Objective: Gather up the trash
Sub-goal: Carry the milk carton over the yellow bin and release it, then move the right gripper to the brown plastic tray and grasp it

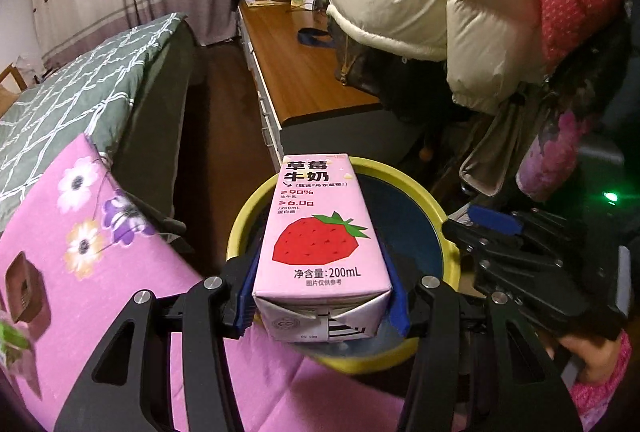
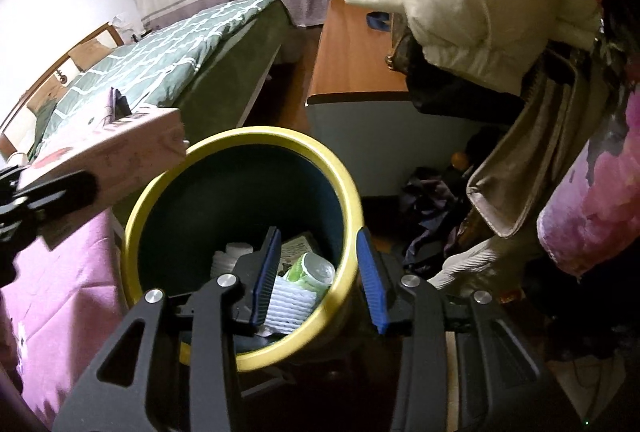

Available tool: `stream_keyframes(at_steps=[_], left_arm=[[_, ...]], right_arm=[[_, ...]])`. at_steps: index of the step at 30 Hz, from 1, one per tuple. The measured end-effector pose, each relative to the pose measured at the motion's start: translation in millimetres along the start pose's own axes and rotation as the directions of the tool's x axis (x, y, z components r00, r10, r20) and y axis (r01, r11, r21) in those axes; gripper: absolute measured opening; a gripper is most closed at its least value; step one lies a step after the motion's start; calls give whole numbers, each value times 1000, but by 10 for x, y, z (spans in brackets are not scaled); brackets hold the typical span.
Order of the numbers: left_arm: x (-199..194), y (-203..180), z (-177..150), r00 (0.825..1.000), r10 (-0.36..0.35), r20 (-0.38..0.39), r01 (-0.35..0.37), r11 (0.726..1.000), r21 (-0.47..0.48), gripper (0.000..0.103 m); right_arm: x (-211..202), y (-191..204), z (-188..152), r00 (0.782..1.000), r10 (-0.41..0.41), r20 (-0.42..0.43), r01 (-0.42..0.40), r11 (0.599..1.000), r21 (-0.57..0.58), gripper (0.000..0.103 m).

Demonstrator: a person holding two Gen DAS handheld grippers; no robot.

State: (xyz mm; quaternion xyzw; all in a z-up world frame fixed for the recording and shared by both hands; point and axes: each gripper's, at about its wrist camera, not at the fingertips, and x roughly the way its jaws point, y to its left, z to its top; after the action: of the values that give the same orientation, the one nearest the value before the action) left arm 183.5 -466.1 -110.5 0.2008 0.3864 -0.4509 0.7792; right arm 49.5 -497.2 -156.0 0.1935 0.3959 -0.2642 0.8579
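Release is the step in hand, by my reading: the left gripper (image 1: 320, 296) holds the strawberry milk carton (image 1: 320, 244) lying lengthways between its blue pads, jaws closed firmly on the carton's long sides, and the carton hangs over the mouth of the yellow-rimmed bin (image 2: 240, 232). To do it well, I would carry the carton a little further so that its whole length sits inside the rim, tip the far end down, then part the jaws in one clean movement so it drops rather than catches on the edge. The right gripper (image 2: 320, 280) straddles the bin's near wall, one pad inside and one outside, seemingly steadying it (whether it truly pinches the wall I cannot tell). The carton is pink, printed with a red strawberry and "200mL", its folded end flaps facing the camera, undented. Crumpled white and green rubbish (image 2: 304, 280) already lies at the bottom.
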Motion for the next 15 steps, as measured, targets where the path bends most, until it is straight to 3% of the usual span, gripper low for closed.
stream_keyframes(at_steps=[2,5,11,15], left_arm=[[20,-10,16,1000,19,17,-19,1000,-12,77],[-51,8,17,999,22,37,-21,999,-25,79],[-593,270,-224,989,83,120,-73,994,-86,84],[-1075,605,-612,963,197,184,-168,973,-159,90]], right_arm=[[6,-18,-5,1000,-2,-3,2,1000,3,38],[15,-5,-5,1000,1,-7,-1,1000,1,38],[17,90,-15,1000,18,-6,-18,1000,-20,38],[3,231,-27,1000,28,-7,-28,999,-44,38]])
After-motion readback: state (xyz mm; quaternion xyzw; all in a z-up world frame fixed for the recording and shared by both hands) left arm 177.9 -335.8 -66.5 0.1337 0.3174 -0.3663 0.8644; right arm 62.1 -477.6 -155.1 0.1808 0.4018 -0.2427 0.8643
